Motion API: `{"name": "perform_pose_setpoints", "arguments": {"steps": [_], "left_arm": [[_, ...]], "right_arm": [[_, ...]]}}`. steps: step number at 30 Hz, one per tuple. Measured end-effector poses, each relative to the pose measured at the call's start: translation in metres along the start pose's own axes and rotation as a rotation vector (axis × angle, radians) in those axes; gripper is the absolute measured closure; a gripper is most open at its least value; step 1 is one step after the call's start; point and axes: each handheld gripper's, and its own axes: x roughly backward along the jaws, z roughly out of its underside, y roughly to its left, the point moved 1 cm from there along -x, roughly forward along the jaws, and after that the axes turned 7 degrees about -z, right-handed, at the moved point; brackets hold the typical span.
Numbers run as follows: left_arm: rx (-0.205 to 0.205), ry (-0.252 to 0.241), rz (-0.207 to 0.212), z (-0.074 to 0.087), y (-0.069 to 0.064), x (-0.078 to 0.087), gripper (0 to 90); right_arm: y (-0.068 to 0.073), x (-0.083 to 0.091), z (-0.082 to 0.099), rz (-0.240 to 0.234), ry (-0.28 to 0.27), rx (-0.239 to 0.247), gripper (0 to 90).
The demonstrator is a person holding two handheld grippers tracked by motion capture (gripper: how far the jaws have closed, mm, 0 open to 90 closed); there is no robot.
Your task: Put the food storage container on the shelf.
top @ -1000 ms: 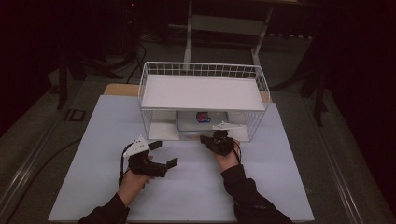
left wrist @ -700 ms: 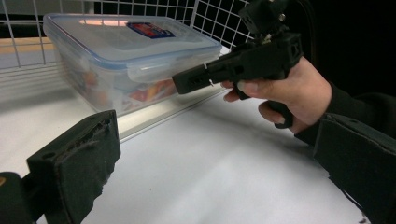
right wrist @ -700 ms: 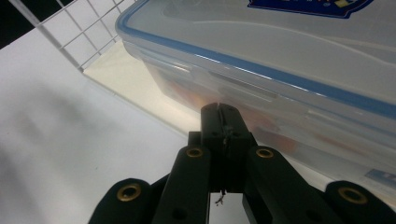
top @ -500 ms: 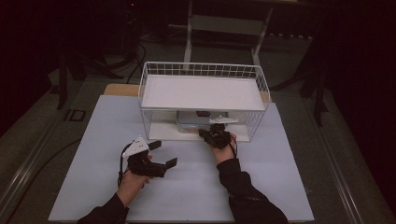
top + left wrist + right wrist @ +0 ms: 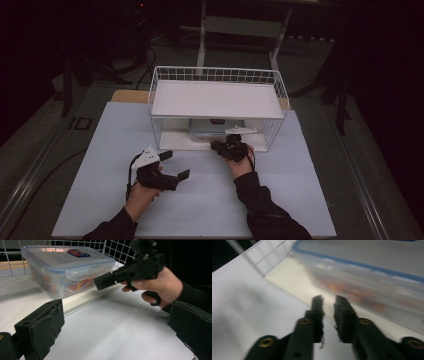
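Here the right gripper (image 5: 221, 146) stands at the open front of the white wire rack (image 5: 217, 74), just before the clear lidded box (image 5: 66, 267) that sits on the rack's lower shelf, under the white upper shelf (image 5: 216, 98). In the right gripper view its jaws stand a narrow slit apart with nothing between them; they have just been opening from closed. The box's blue-rimmed lid and its side lie close ahead of the tips, and whether they touch cannot be told. The left gripper (image 5: 175, 165) hangs over the white table mat (image 5: 100, 150), well apart from the rack, jaws wide and empty.

Step in hand, as judged: the approach to the box, before any grip. The next move likely calls for a wider opening, since the present gap is too narrow for the lid's lip or clasp tab (image 5: 86, 273), and then a level advance onto that edge.

Edges and room: the upper shelf closes the space above the box, and wire walls bound its sides and back, so the box can leave by the front alone, over the shelf's low front lip (image 5: 92, 298). The mat in front lies bare between the two hands.
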Motion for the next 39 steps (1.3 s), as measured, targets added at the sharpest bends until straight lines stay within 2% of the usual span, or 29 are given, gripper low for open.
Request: {"name": "perform_pose_setpoints", "arguments": {"steps": [1, 5, 6, 7, 8, 10, 13, 14, 17, 18, 21, 23, 24, 27, 32, 39], "left_arm": [[0.000, 0.006, 0.001, 0.000, -0.001, 0.000, 0.8], [-0.008, 0.011, 0.003, -0.001, -0.002, 0.000, 0.8], [-0.013, 0.012, 0.003, -0.001, -0.004, 0.000, 0.8], [-0.013, 0.012, 0.003, -0.001, -0.004, 0.000, 0.8], [-0.015, 0.018, 0.004, -0.002, -0.004, -0.001, 0.8], [-0.019, 0.022, 0.006, -0.002, -0.005, 0.000, 0.8], [-0.027, 0.026, 0.012, -0.002, -0.007, 0.001, 0.8], [-0.041, 0.029, 0.014, -0.003, -0.009, 0.003, 0.8], [-0.049, 0.030, 0.015, -0.004, -0.010, 0.005, 0.8], [-0.050, 0.031, 0.019, -0.004, -0.010, 0.007, 0.8], [-0.058, 0.036, 0.015, -0.005, -0.011, 0.009, 0.8], [-0.060, 0.040, 0.022, -0.005, -0.011, 0.012, 0.8], [-0.060, 0.040, 0.022, -0.005, -0.011, 0.012, 0.8], [-0.057, 0.049, 0.028, -0.004, -0.012, 0.015, 0.8], [-0.062, 0.059, 0.032, -0.002, -0.013, 0.019, 0.8], [-0.057, 0.069, 0.036, 0.001, -0.013, 0.029, 0.8]], "right_arm": [[0.005, 0.003, 0.002, -0.003, -0.004, 0.021, 66.4], [0.016, 0.011, 0.006, -0.041, -0.018, 0.051, 43.4], [0.018, 0.013, 0.008, -0.070, -0.021, 0.052, 35.4], [0.018, 0.013, 0.008, -0.070, -0.021, 0.052, 35.4], [0.021, 0.015, 0.010, -0.132, -0.025, 0.044, 23.7], [0.022, 0.018, 0.013, -0.153, -0.036, 0.026, 19.4], [0.023, 0.023, 0.019, -0.148, -0.042, 0.022, 17.4], [0.024, 0.028, 0.023, -0.126, -0.050, 0.028, 16.2], [0.025, 0.034, 0.027, -0.107, -0.054, 0.040, 16.3], [0.027, 0.041, 0.031, -0.087, -0.063, 0.056, 16.2], [0.028, 0.044, 0.033, -0.081, -0.067, 0.062, 15.9], [0.030, 0.062, 0.041, -0.062, -0.091, 0.088, 15.1], [0.030, 0.062, 0.041, -0.062, -0.091, 0.088, 15.1], [0.032, 0.079, 0.047, -0.041, -0.103, 0.115, 15.1], [0.034, 0.095, 0.055, -0.039, -0.100, 0.125, 15.1], [0.038, 0.123, 0.071, -0.006, -0.099, 0.140, 15.3]]}}
